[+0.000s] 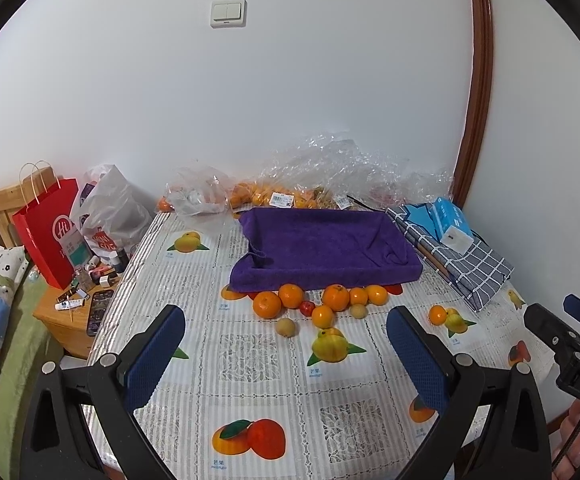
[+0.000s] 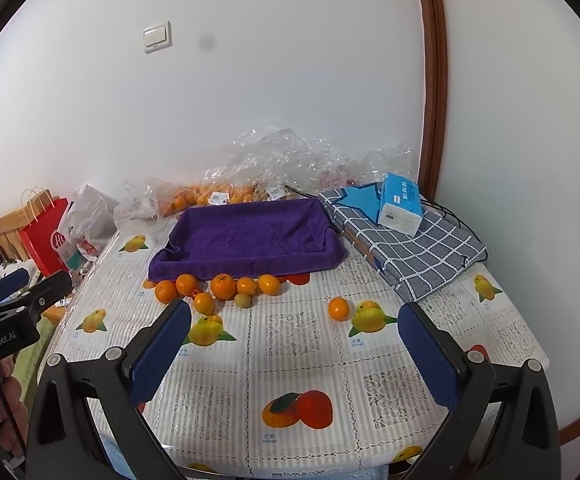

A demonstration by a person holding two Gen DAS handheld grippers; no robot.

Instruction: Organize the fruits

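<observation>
Several oranges [image 1: 291,295] lie in a loose cluster on the tablecloth, against the front edge of a purple towel-lined tray [image 1: 322,240]. Among them are a small red fruit [image 1: 307,308] and two small brownish fruits [image 1: 285,327]. One orange [image 1: 437,314] sits apart to the right. My left gripper [image 1: 285,360] hovers open over the table, short of the cluster, holding nothing. In the right wrist view the cluster [image 2: 223,286], tray [image 2: 245,236] and lone orange [image 2: 338,308] lie ahead of my right gripper [image 2: 296,354], which is open and holds nothing.
Clear plastic bags of oranges [image 1: 273,194] lie behind the tray by the wall. A tissue box [image 2: 400,204] rests on a folded checked cloth [image 2: 418,252] at the right. A red paper bag [image 1: 47,232] and a cluttered bedside table [image 1: 77,312] stand left of the table.
</observation>
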